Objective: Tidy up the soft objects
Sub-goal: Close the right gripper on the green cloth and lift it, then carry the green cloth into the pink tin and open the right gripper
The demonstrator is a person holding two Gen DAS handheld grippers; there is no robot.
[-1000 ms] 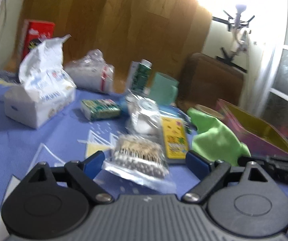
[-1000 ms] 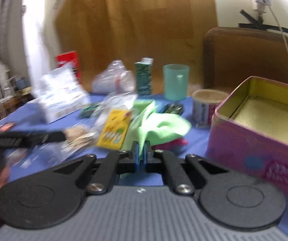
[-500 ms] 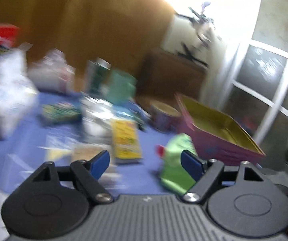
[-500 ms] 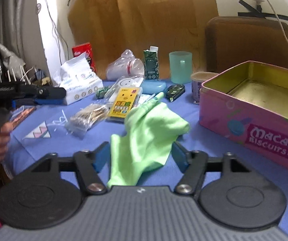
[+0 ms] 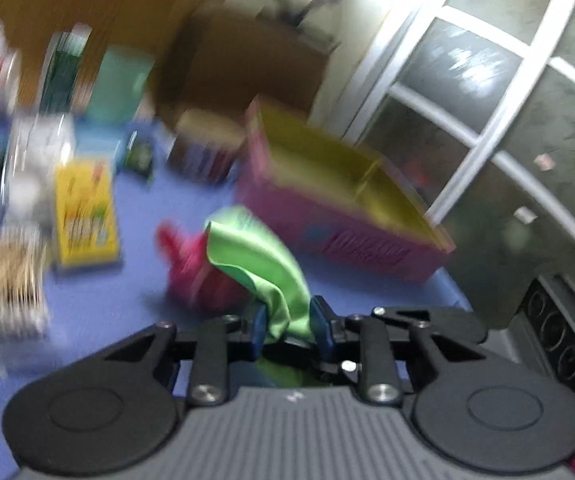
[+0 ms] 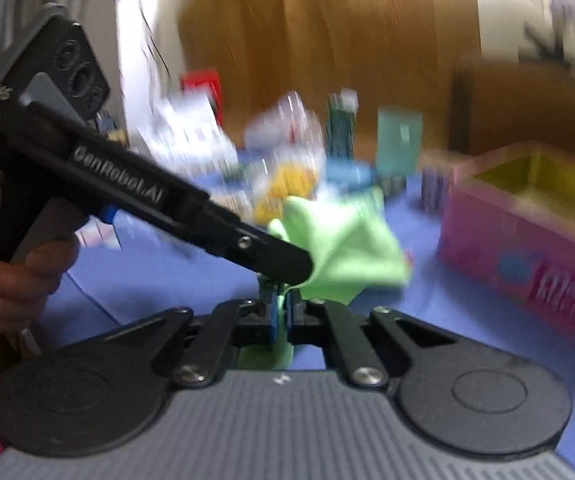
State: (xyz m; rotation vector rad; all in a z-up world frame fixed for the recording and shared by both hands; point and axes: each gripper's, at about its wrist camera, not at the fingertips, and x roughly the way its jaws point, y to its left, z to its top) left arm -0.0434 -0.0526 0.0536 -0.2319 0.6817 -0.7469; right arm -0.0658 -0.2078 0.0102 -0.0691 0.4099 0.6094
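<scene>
Two tools grip one green cloth (image 5: 261, 258) above the blue table (image 5: 127, 292). The left tool (image 5: 287, 326) pinches a bunched fold between its closed blue pads; the right tool (image 6: 283, 314) is clamped tight on a thin edge. A red soft item (image 5: 195, 276) lies beneath the cloth, beside the pink tin (image 5: 327, 220).

– Where was the cloth (image 5: 259, 256)?
– On the table (image 5: 135, 208), its near end between the fingers of the left gripper (image 5: 287, 326), with a plush toy (image 5: 191, 276) just behind it.
– And the biscuit tin (image 5: 327, 216)?
– To the right of the cloth, farther back. A round tub (image 5: 203, 148) stood left of the tin.
– The cup (image 6: 399, 140)?
– Behind everything, a carton (image 6: 341, 128) to its left.
</scene>
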